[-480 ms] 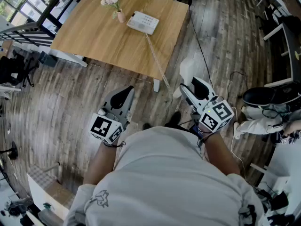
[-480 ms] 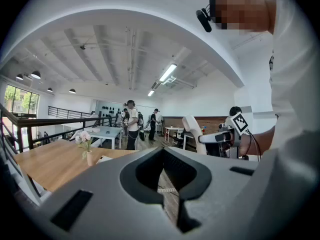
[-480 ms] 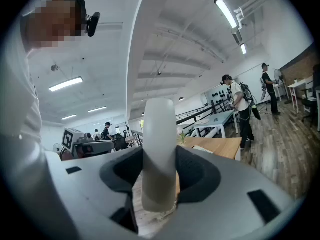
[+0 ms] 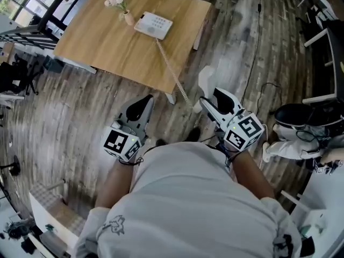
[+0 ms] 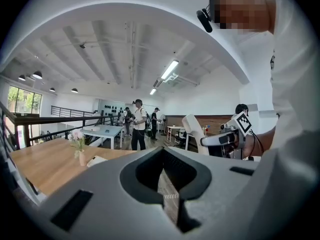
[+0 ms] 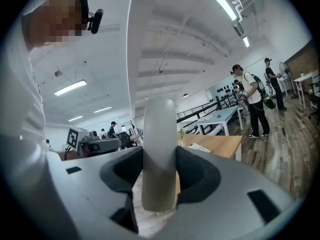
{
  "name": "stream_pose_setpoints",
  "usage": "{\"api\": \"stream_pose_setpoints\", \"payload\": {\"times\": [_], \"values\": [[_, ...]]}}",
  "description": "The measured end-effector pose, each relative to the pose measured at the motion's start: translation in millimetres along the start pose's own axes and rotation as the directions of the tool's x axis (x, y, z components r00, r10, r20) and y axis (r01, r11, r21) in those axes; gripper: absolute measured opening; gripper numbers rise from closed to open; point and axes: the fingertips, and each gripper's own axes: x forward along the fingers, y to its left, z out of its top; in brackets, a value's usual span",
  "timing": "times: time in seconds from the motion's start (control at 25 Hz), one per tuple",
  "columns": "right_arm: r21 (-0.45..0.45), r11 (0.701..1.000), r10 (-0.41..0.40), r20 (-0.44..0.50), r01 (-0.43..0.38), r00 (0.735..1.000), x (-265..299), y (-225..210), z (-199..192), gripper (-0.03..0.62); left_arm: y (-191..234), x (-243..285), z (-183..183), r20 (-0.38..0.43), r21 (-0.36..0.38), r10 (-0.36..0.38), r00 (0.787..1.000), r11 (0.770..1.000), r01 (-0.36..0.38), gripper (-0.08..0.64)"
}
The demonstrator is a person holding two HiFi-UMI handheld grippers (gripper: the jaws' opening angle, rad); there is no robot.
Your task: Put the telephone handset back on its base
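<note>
My right gripper (image 4: 210, 97) is shut on the white telephone handset (image 4: 206, 81), held over the wooden floor near the table's corner. In the right gripper view the handset (image 6: 159, 154) stands upright between the jaws. A coiled cord (image 4: 171, 69) runs from it up to the white phone base (image 4: 153, 24), which sits on the wooden table (image 4: 102, 44) next to a small vase of flowers (image 4: 121, 8). The left gripper (image 4: 141, 110) hangs beside the right one, shut with nothing in it; its view shows the base (image 5: 97, 160) far off.
Dark cables trail over the plank floor (image 4: 252, 47) to the right of the table. A black chair (image 4: 301, 114) and white desks (image 4: 325, 36) stand at the right. A railing and windows (image 4: 32, 31) run along the left. Several people stand far back in the room.
Both grippers have edged slightly up and left toward the table, the handset still held. The table and phone base sit a little further left in the head view.
</note>
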Motion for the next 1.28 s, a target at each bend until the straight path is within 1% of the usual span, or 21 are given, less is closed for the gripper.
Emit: {"api": "stream_pose_setpoints", "payload": {"times": [0.32,0.44,0.6,0.76,0.84,1.04,1.28], "values": [[-0.031,0.999,0.043,-0.011,-0.043,0.999,-16.2,-26.9,10.3,0.212,-19.4,42.9,3.2,-0.002,0.003,0.014,1.0,1.0,-0.014,0.006],[-0.023,0.999,0.041,-0.01,-0.042,0.999,-17.5,-36.1,12.8,0.212,-20.3,52.0,1.5,-0.012,-0.002,0.011,1.0,1.0,-0.011,0.006],[0.012,0.999,0.04,-0.006,-0.04,0.999,-15.8,-47.8,14.4,0.212,-17.9,67.0,-0.5,-0.011,-0.006,0.002,1.0,1.0,-0.002,0.006],[0.016,0.999,0.033,-0.015,-0.033,0.999,-9.6,-62.5,14.3,0.212,-13.1,85.4,-2.2,-0.006,-0.011,-0.014,1.0,1.0,0.014,0.006],[0.009,1.0,0.026,-0.02,-0.026,0.999,-2.3,-71.0,17.0,0.212,-5.4,96.0,-2.2,-0.005,-0.01,-0.024,1.0,1.0,0.024,0.006],[-0.015,1.0,0.02,-0.038,-0.02,0.999,26.7,-85.8,30.1,0.212,26.8,121.1,-0.4,-0.006,-0.04,-0.031,1.0,0.999,0.03,0.006],[-0.031,0.999,0.025,-0.061,-0.027,0.998,73.0,-105.4,45.6,0.21,72.8,150.6,10.3,0.012,-0.037,-0.051,0.999,0.998,0.052,0.006]]}}
